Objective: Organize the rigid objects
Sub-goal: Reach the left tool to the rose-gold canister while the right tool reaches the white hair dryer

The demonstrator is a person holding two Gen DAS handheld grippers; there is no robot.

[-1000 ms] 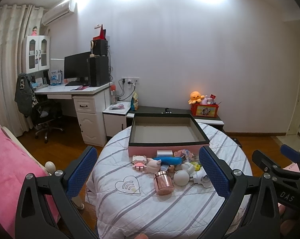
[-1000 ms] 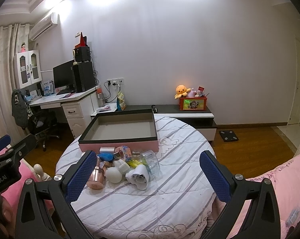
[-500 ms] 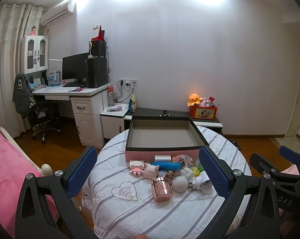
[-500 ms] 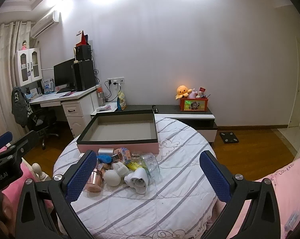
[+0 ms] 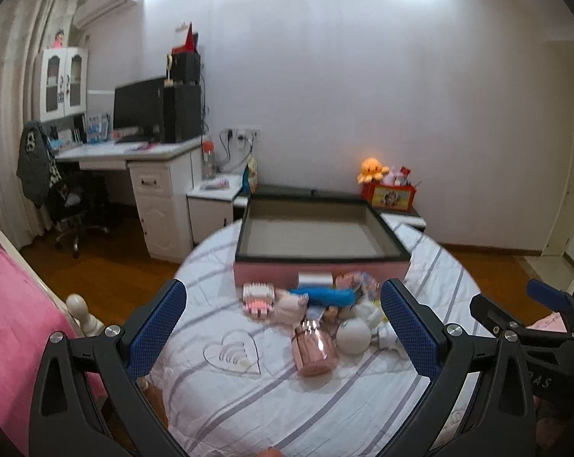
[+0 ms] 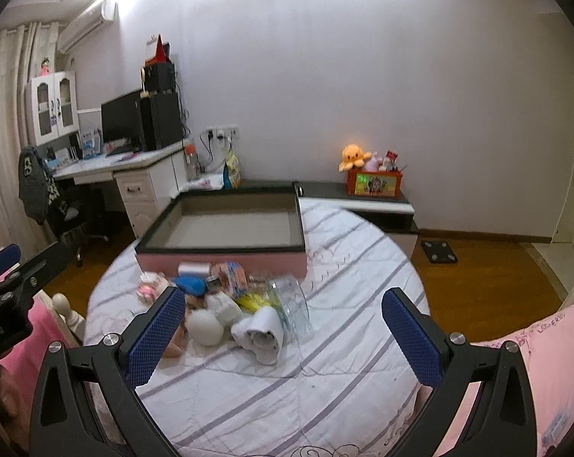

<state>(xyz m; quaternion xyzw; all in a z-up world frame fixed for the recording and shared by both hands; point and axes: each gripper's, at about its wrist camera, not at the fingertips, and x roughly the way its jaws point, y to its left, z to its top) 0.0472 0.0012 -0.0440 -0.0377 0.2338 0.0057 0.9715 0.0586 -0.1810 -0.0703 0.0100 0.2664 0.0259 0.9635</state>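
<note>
A round table with a striped white cloth (image 5: pixel 248 392) (image 6: pixel 344 373) holds an empty pink box with a dark rim (image 5: pixel 317 266) (image 6: pixel 226 257). In front of the box lies a pile of small objects: a rose-gold jar (image 5: pixel 314 348), a white ball (image 5: pixel 353 337) (image 6: pixel 207 327), a blue object (image 5: pixel 323 297) (image 6: pixel 191 285), a pink toy (image 5: pixel 259 299), a white plug-like piece (image 6: pixel 262 333) and a clear plastic container (image 6: pixel 292 304). My left gripper (image 5: pixel 283 327) is open and empty above the table's near side. My right gripper (image 6: pixel 283 331) is open and empty, also short of the pile.
A white desk with a monitor (image 5: pixel 138 114) and a chair (image 5: pixel 69 205) stand at the left. A low cabinet with an orange plush and a red box (image 6: pixel 374 184) runs along the back wall. Pink bedding (image 5: pixel 8 304) (image 6: pixel 546 361) flanks the table.
Both views have shifted and the table objects now sit slightly lower and closer; the frames are blurred by motion. Both grippers stay open. Nothing on the table has moved.
</note>
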